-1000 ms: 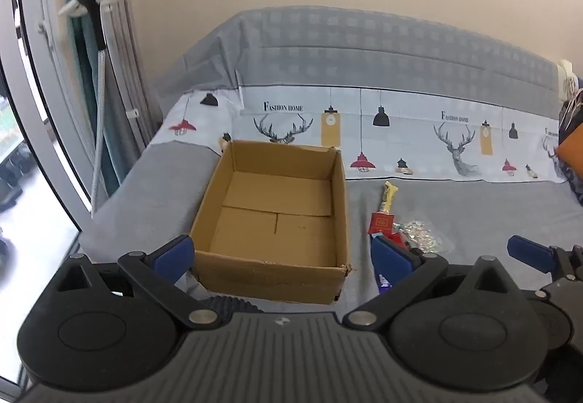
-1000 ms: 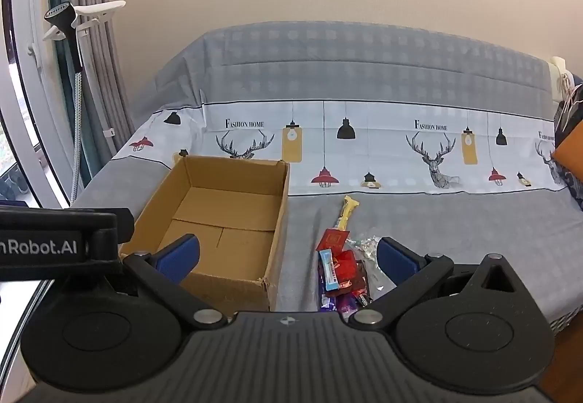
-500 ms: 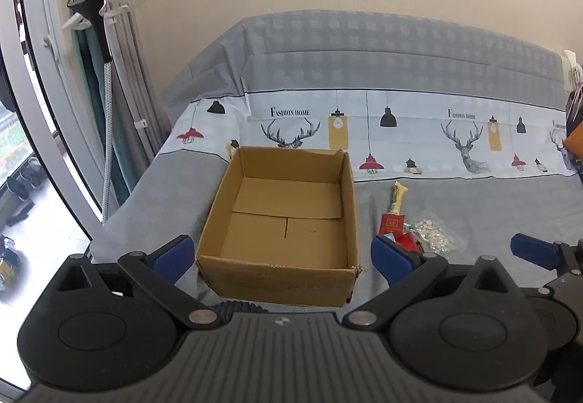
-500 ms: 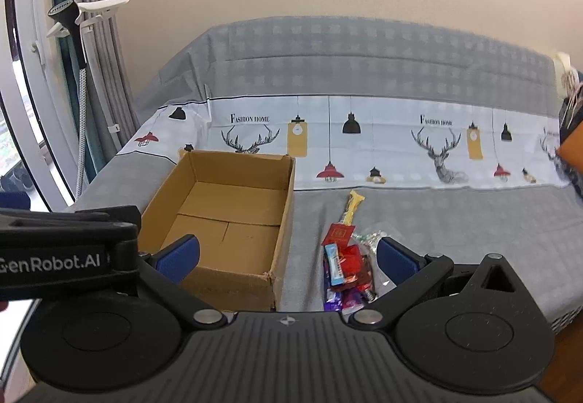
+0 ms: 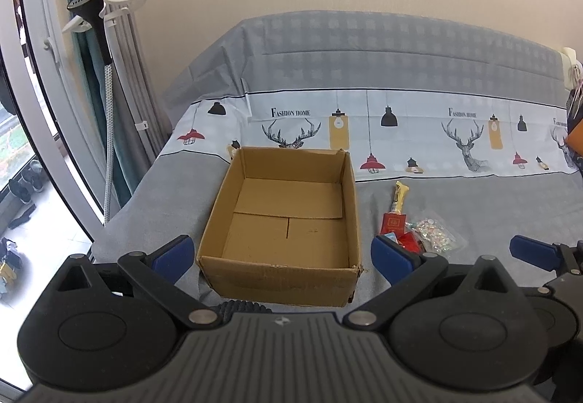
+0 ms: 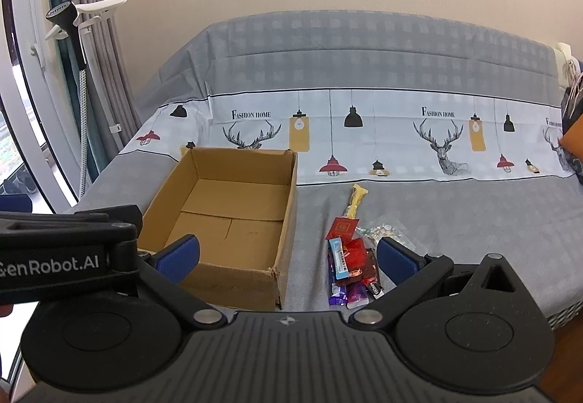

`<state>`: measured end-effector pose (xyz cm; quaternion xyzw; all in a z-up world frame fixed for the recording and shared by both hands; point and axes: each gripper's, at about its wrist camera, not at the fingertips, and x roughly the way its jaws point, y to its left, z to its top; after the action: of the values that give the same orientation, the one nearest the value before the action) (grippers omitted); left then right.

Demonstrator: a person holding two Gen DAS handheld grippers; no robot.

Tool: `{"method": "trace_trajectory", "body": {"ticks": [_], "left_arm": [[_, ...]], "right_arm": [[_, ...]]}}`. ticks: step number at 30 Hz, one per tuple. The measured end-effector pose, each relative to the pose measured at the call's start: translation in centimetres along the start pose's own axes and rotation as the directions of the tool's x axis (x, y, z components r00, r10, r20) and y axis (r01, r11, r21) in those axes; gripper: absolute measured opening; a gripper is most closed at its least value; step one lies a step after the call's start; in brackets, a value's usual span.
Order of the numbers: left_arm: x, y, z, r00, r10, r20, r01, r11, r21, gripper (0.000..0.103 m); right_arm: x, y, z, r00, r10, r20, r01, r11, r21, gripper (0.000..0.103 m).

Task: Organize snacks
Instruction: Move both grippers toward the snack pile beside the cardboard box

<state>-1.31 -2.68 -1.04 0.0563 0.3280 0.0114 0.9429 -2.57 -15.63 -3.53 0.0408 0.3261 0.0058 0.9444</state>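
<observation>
From my seat, the choice turned on the loose pile of coloured snack packets: in the right wrist view it lay just ahead of the right gripper, lower centre-right of the frame, closer to that claw's right-hand finger than to its left. In the left wrist view the same pile sat at centre-right, beyond the left gripper, so I judged the right hand the nearer one.

The pile's long axis ran away from the camera, from the purple wrappers at the near end up to a slim yellow stick packet pointing toward the patterned sheet. A clear crinkly bag lay against its right side.

The open brown cardboard box stood just left of the pile, apart from it, and held nothing. Its right wall was the edge to clear, I thought.

Both claws stood wide, with nothing between their blue pads.

The grey bedcover right of the snacks gave plenty of room; the bed's near edge was close under the right gripper.
</observation>
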Motion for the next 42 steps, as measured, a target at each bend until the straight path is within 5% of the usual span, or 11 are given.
{"method": "trace_trajectory", "body": {"ticks": [42], "left_arm": [[3.1, -1.1, -0.8, 0.997, -0.01, -0.074, 0.011, 1.0, 0.011, 0.103]], "right_arm": [[2.4, -1.1, -1.3, 0.999, 0.009, -0.044, -0.01, 1.0, -0.014, 0.103]]}}
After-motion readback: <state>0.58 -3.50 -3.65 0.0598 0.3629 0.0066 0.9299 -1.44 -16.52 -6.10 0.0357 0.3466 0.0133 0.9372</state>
